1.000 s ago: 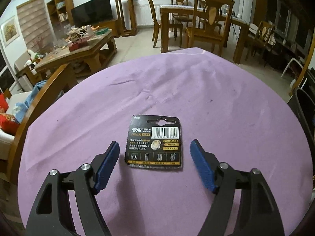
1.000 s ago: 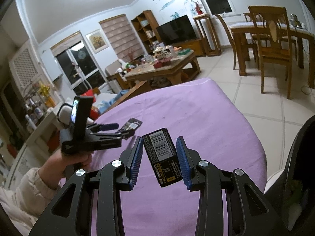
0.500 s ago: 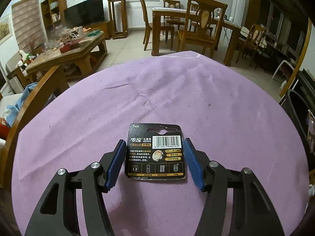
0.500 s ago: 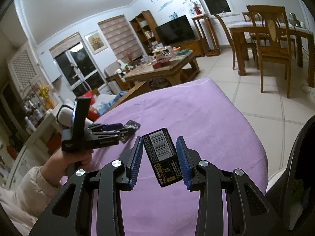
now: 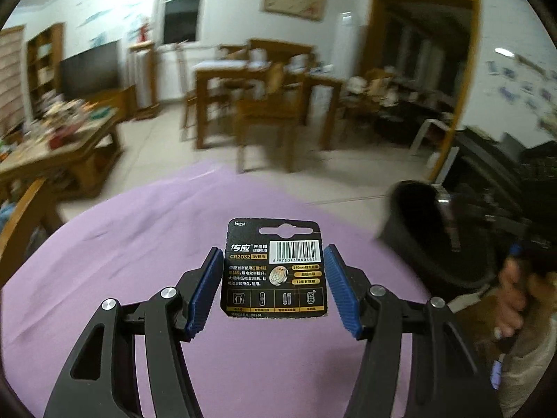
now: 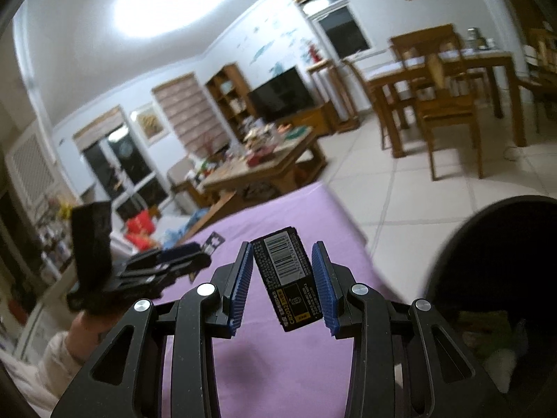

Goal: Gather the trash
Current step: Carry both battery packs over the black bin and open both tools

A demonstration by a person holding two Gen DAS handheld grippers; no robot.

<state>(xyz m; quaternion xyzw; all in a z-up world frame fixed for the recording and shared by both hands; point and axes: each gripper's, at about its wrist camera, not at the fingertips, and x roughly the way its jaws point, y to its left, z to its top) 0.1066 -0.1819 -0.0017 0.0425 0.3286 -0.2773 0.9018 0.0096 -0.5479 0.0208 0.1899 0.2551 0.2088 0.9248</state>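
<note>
While the left wrist view looks out over the purple bench (image 5: pixel 115 244), the left tool (image 5: pixel 274 280) is clamped on a black battery card (image 5: pixel 275 268), its blue pads pressing the card's two side edges. The jaws have just been closing, and the card sits between them. The card stands upright, barcode near its top, lifted clear of the bench. A black bin (image 5: pixel 435 237) stands just beyond the bench's right edge, and beside the bin a blurred hand (image 5: pixel 515 289) and sleeve show.

Seen from the right wrist, the right tool (image 6: pixel 282 280) is clamped on a smaller black battery pack (image 6: pixel 289 282), which leans with its barcode end uppermost and its yellow-labelled end lowest. The pack hangs above the bench (image 6: pixel 278 216), near its right edge. At the right of the bench the dark rim of the bin (image 6: pixel 487 244) curves up, with pale scraps inside, too blurred to name. Over the bench's left side the other tool (image 6: pixel 209 252) appears side-on and blurred, with the card (image 6: pixel 213 243) poking out past its tip.
</note>
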